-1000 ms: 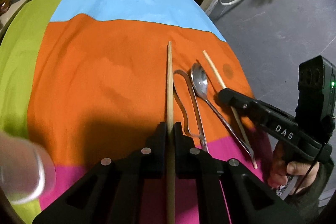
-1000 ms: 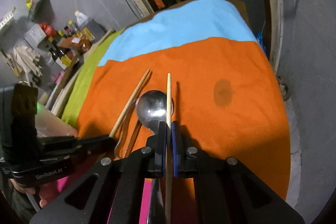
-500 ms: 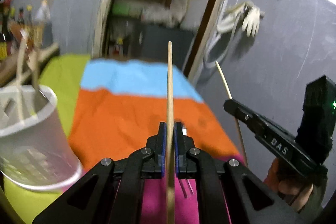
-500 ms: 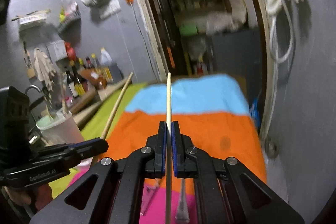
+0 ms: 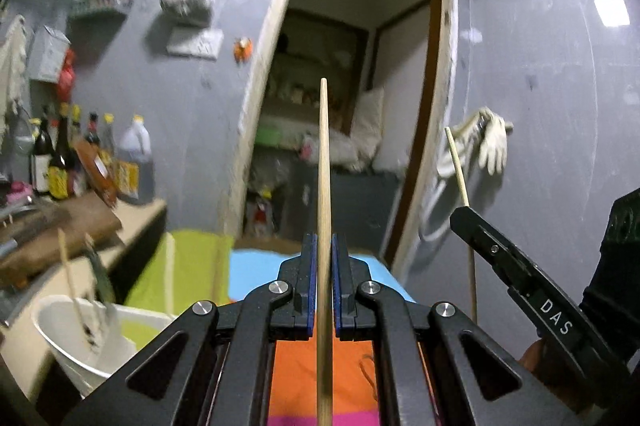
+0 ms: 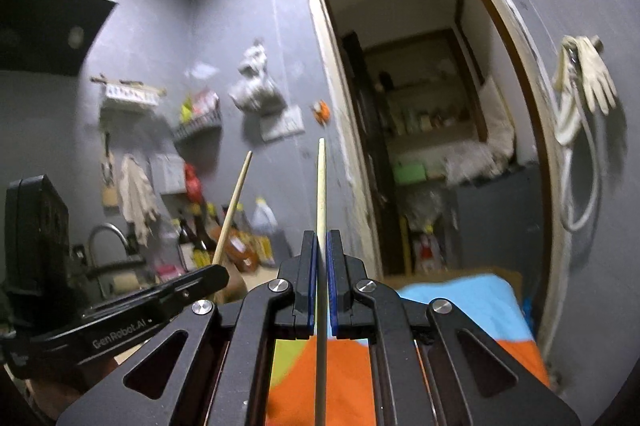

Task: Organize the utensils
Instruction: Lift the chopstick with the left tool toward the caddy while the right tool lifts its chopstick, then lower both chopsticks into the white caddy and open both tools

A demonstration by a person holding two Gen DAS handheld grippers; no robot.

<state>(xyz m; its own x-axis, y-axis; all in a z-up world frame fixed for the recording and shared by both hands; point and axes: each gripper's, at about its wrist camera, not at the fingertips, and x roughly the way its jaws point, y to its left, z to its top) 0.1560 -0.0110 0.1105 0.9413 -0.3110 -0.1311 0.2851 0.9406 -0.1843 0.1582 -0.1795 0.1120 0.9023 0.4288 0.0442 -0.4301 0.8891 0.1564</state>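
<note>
Pinching a slim, round wooden chopstick point(image 5: 322, 194) between its blue pads, the left gripper point(image 5: 323, 290) holds it upright through the centre of the frame. The right gripper point(image 6: 319, 286) clamps a paler chopstick point(image 6: 320, 226) the same way, jaws narrowed onto the shaft. At lower left of the left view, a smooth white plastic cup point(image 5: 76, 342) holds utensils, above the orange cloth point(image 5: 348, 378).

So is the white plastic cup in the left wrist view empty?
No, the white plastic cup already holds a thin wooden chopstick and a dark utensil standing inside it.
</note>
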